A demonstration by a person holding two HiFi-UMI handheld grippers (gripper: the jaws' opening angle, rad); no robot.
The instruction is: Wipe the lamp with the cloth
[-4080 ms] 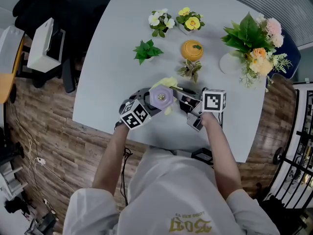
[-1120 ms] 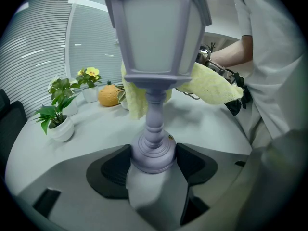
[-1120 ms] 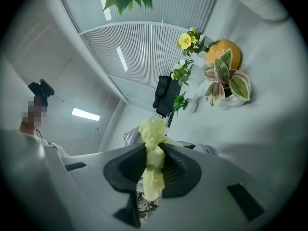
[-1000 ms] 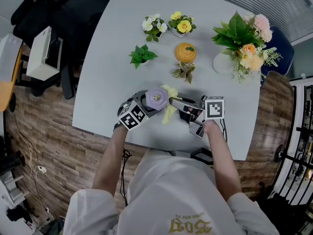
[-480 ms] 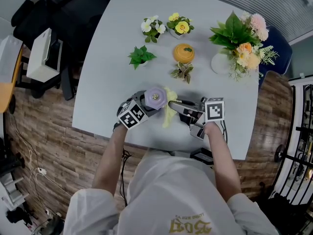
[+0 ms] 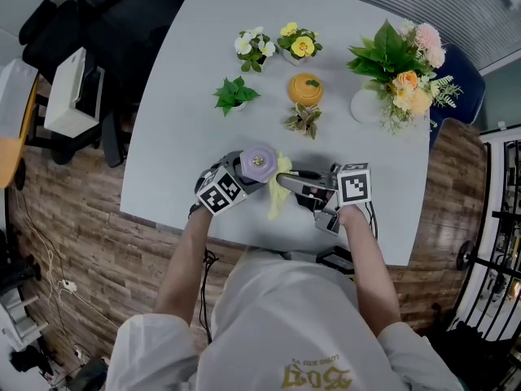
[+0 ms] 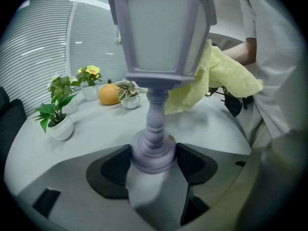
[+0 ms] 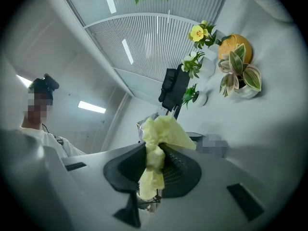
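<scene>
- Head view puts the lamp (image 6: 259,163) close to the counter's (image 6: 187,96) front edge. Its long axis is upright, so only the six-sided top shows from above.
- At the lamp's round base, the left hand-held gripper (image 7: 154,159) is clamped on, with one dark jaw pressed against each side.
- Opposite it, the right hand-held gripper (image 8: 153,160) pinches a bunched fold of the cloth (image 8: 159,131), which spills out above and below the jaws.
- The lamp stands directly left of the right hand-held gripper's tips, and the cloth already touches the lantern's right side. The right one is therefore the wiping hand, and a stroke would likely run along the upright panels.
- The lamp is pale lilac and smooth, with a faceted lantern head of framed panels on a slim turned stem.
- The cloth is soft, yellow and crumpled, with a scalloped edge.
</scene>
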